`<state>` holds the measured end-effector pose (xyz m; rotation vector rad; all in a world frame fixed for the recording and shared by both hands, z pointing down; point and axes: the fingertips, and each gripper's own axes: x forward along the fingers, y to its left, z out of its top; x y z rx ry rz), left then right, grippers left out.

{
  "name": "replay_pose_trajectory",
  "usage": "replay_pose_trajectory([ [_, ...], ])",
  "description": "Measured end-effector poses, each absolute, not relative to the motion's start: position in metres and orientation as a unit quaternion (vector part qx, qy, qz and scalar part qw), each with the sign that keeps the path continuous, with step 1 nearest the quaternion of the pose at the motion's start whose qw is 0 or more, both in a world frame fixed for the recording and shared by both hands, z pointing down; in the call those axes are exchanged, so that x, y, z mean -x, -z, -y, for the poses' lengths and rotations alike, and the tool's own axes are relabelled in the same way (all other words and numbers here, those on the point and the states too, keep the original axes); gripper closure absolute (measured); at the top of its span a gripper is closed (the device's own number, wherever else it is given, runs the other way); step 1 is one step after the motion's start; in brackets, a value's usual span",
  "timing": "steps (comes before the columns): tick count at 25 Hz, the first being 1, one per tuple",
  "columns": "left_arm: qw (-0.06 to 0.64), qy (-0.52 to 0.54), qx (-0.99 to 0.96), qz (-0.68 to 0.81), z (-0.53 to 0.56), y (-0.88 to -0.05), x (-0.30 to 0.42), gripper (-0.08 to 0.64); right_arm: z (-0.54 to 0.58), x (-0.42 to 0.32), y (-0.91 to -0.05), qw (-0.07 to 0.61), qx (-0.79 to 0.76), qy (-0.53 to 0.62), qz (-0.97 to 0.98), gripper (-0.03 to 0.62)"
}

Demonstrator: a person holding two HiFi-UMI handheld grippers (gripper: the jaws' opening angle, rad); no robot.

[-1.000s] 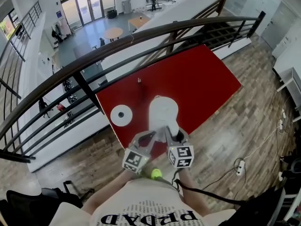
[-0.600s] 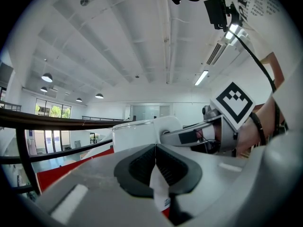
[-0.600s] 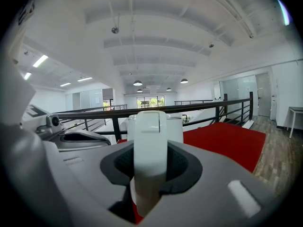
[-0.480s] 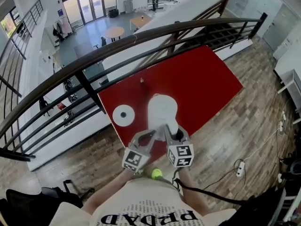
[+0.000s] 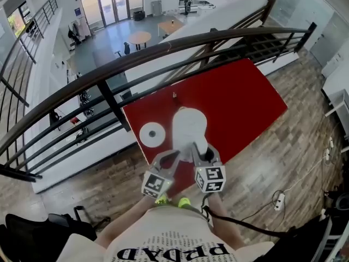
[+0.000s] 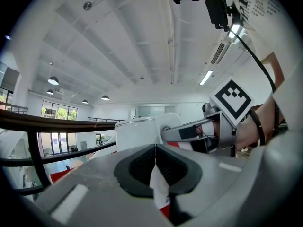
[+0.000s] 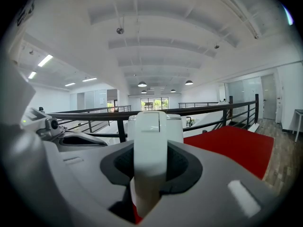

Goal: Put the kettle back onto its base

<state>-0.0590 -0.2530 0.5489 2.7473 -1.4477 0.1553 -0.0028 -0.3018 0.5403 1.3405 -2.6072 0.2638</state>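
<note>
A white kettle (image 5: 189,124) is over the red table (image 5: 240,100), just right of its round white base (image 5: 152,134). My right gripper (image 5: 198,149) is shut on the kettle's handle (image 7: 149,141), which fills the gap between its pads in the right gripper view. The left gripper (image 5: 178,155) sits close beside it on the left, jaws together and holding nothing; its pads meet in the left gripper view, with the kettle (image 6: 135,134) right behind them. Whether the kettle's bottom touches the table is hidden.
A dark metal railing (image 5: 163,51) runs along the table's far side, with an open drop to a lower floor beyond. A small dark object (image 5: 174,96) stands near the table's far edge. A power strip (image 5: 278,200) and cable lie on the wooden floor at right.
Both grippers and the kettle have shifted left over the table, so the kettle now stands closer to the base. The grip on the handle is unchanged.
</note>
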Motion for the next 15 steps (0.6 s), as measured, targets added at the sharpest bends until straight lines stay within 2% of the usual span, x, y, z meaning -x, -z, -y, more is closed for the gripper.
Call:
replay_pose_trajectory([
  [15, 0.007, -0.039, -0.866, 0.498, 0.256, -0.541, 0.136, 0.564, 0.307, 0.091, -0.527, 0.097, -0.417, -0.065, 0.901, 0.474],
])
